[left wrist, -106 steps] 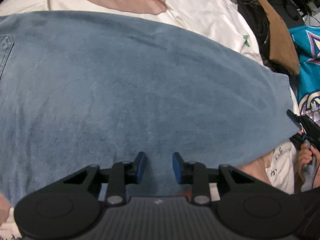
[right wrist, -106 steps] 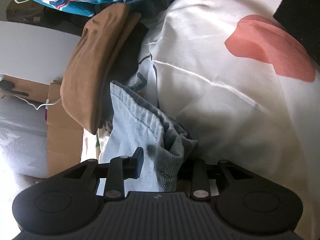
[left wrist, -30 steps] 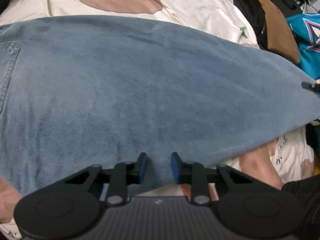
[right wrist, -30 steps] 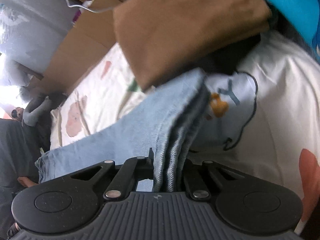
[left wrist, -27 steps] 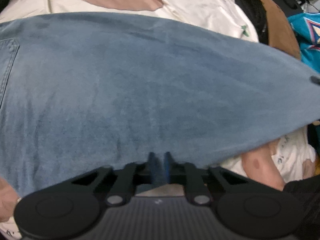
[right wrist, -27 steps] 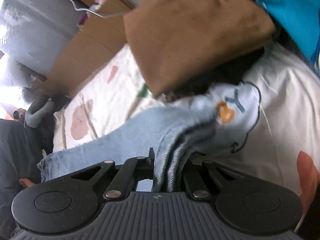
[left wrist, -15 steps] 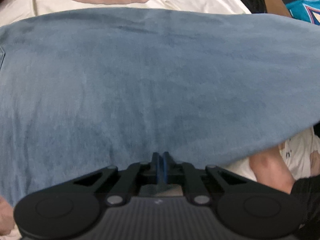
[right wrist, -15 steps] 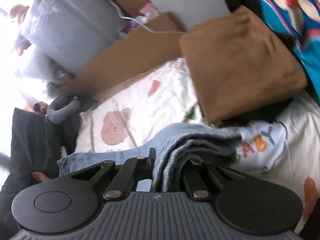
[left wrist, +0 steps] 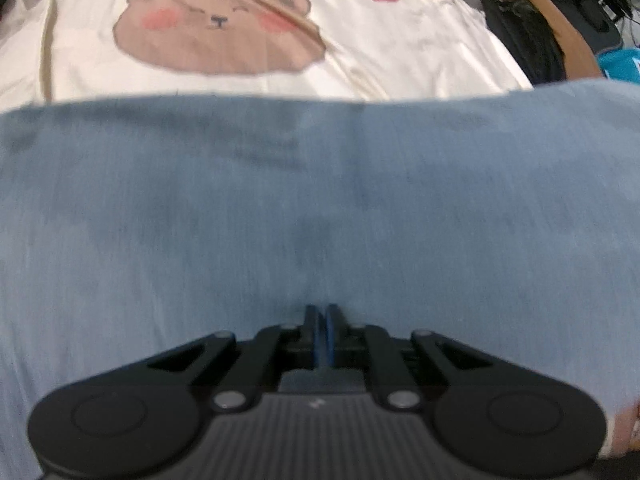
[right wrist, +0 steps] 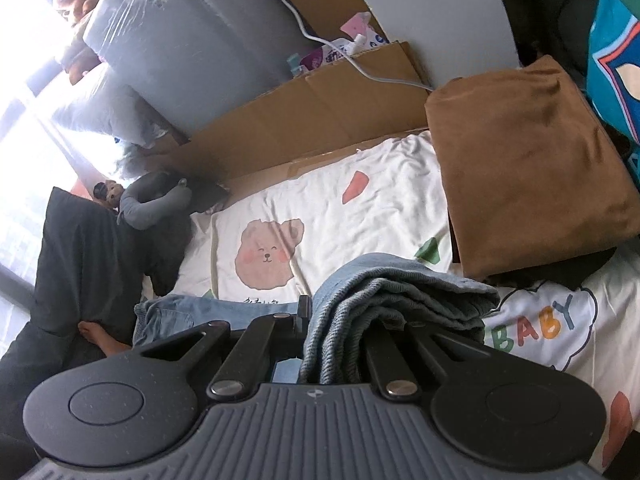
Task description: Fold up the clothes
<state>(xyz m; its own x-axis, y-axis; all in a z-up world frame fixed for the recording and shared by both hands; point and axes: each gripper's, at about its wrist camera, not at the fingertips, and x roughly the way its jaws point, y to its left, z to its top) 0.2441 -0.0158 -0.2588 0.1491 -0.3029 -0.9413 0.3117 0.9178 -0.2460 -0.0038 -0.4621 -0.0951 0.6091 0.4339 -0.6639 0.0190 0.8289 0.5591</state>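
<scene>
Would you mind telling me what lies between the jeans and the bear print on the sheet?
Only bare cream sheet: in the left wrist view, the jeans edge runs straight below the bear print with nothing lying on that strip.

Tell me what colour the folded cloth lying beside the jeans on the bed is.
The folded suede-like cloth is plain tan-brown, unpatterned. It shows best in the right wrist view.

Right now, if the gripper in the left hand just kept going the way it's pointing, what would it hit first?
The blue denim garment itself. The left gripper is shut on its near edge, and the cloth fills the view ahead. The bear-print bedsheet probably lies just beneath it.
</scene>
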